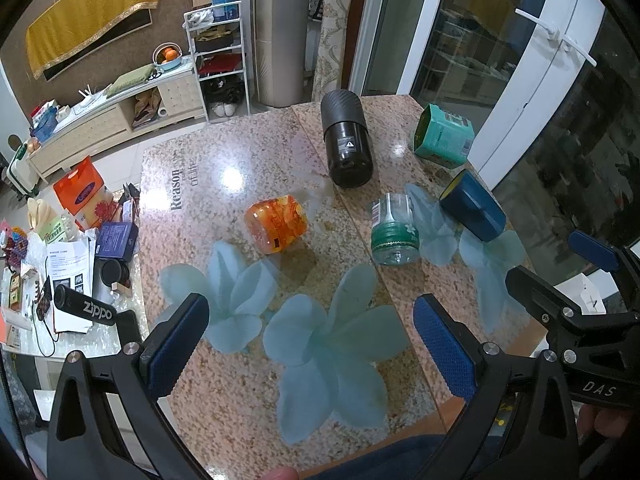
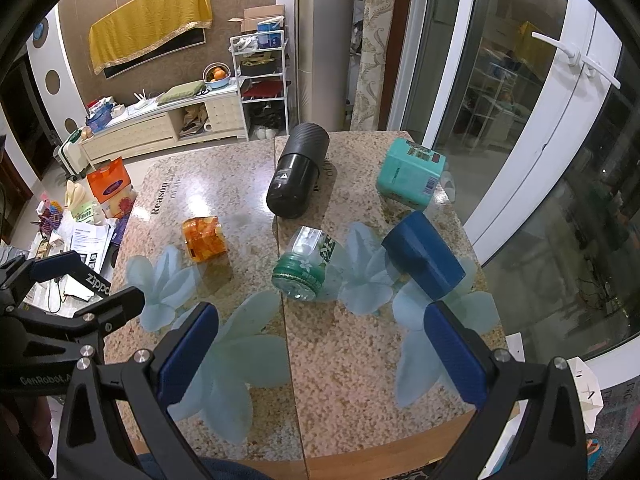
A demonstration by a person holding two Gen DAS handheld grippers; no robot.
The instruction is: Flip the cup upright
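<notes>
A dark blue cup (image 1: 474,206) (image 2: 424,255) lies on its side at the right of the speckled table (image 1: 224,216) (image 2: 352,352), its yellow-rimmed mouth facing away from me. My left gripper (image 1: 310,344) is open and empty, hovering above the table's near edge, well short of the cup. My right gripper (image 2: 322,350) is open and empty, with its right finger (image 2: 456,354) just short of the cup's base. Each gripper shows at the edge of the other's view.
Also lying on the table are a black cylinder (image 1: 346,140) (image 2: 298,172), an orange jar (image 1: 277,223) (image 2: 205,238), a clear green-labelled jar (image 1: 394,230) (image 2: 306,260) and a teal box (image 1: 444,136) (image 2: 412,174). A cluttered side table (image 1: 72,276) stands left. Glass doors (image 1: 560,120) are right.
</notes>
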